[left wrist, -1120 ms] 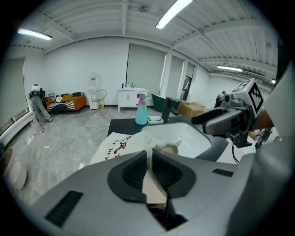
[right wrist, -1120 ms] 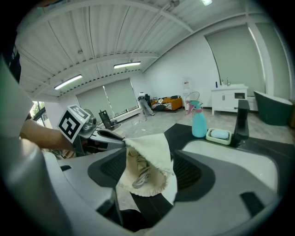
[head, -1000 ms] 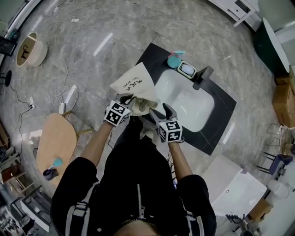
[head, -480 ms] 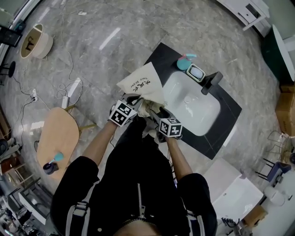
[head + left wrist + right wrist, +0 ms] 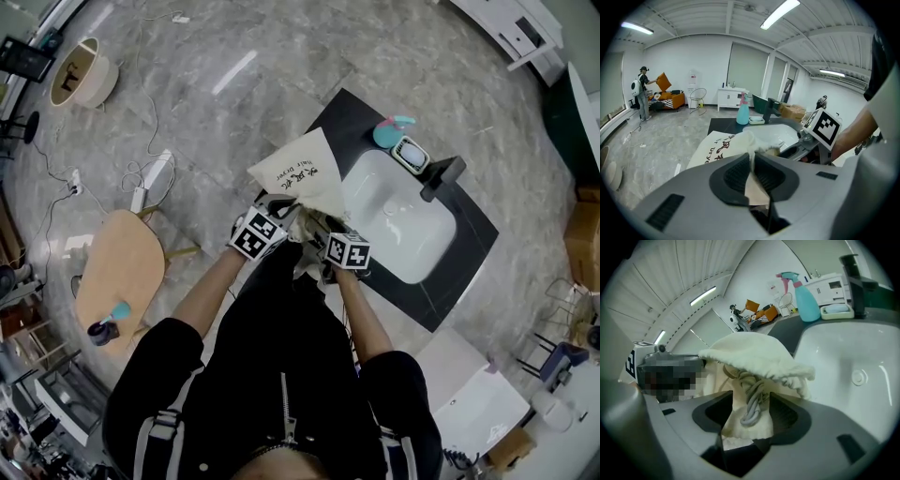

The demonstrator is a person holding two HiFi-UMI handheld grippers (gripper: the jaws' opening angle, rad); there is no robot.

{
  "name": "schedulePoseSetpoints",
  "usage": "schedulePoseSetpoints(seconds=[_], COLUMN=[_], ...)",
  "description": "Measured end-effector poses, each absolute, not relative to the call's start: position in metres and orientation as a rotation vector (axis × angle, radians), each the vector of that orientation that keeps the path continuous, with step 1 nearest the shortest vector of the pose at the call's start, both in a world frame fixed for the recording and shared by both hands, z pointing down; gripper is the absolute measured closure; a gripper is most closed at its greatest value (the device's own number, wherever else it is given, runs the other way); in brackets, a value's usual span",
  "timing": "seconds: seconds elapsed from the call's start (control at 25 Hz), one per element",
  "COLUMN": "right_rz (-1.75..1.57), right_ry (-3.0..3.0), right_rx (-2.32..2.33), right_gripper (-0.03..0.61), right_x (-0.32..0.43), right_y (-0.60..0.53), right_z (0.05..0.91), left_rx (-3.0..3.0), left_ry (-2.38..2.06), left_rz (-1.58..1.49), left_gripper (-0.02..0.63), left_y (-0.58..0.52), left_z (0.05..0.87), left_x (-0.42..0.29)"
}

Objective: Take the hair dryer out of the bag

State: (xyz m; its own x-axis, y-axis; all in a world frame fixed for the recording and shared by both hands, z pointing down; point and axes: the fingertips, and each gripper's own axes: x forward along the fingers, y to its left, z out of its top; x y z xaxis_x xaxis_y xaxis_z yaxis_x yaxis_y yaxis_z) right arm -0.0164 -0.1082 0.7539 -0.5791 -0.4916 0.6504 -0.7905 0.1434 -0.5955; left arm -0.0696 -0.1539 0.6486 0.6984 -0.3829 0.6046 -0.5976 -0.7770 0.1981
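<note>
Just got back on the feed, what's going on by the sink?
A person works a cloth bag on the counter beside the sink with two grippers. The left gripper is shut on the bag's fabric. The right gripper has just been closing its fingers around the bag's gathered mouth and cord; whether they press it is unclear. No hair dryer shows.

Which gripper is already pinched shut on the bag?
The left gripper: its jaws press together on the bag cloth. On the right gripper the jaws have just been closing but stand apart around the drawstring.
</note>
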Motion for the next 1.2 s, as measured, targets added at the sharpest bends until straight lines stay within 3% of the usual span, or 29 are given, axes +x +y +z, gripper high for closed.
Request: schedulePoseSetpoints(seconds=[0.36, 0.56, 1.2], right_rz=[1.393, 1.447, 1.502], right_ry=[-2.035, -1.98, -1.982], right_rx=[1.294, 1.295, 1.235], right_gripper=[0.354, 0.325, 0.385], right_x=[-0.018, -0.02, -0.027], right_y=[-0.12, -0.116, -0.111], right_z=[0.764, 0.774, 0.775], left_rx=[2.513, 2.512, 2.503], left_ry=[-0.772, -0.783, -0.796], left_rz=[0.771, 0.768, 0.777], left_gripper=[0.561, 0.561, 0.561], left_y=[-0.154, -0.155, -0.154], left_z=[0.65, 0.653, 0.65], left_x=[-0.071, -0.073, -0.075])
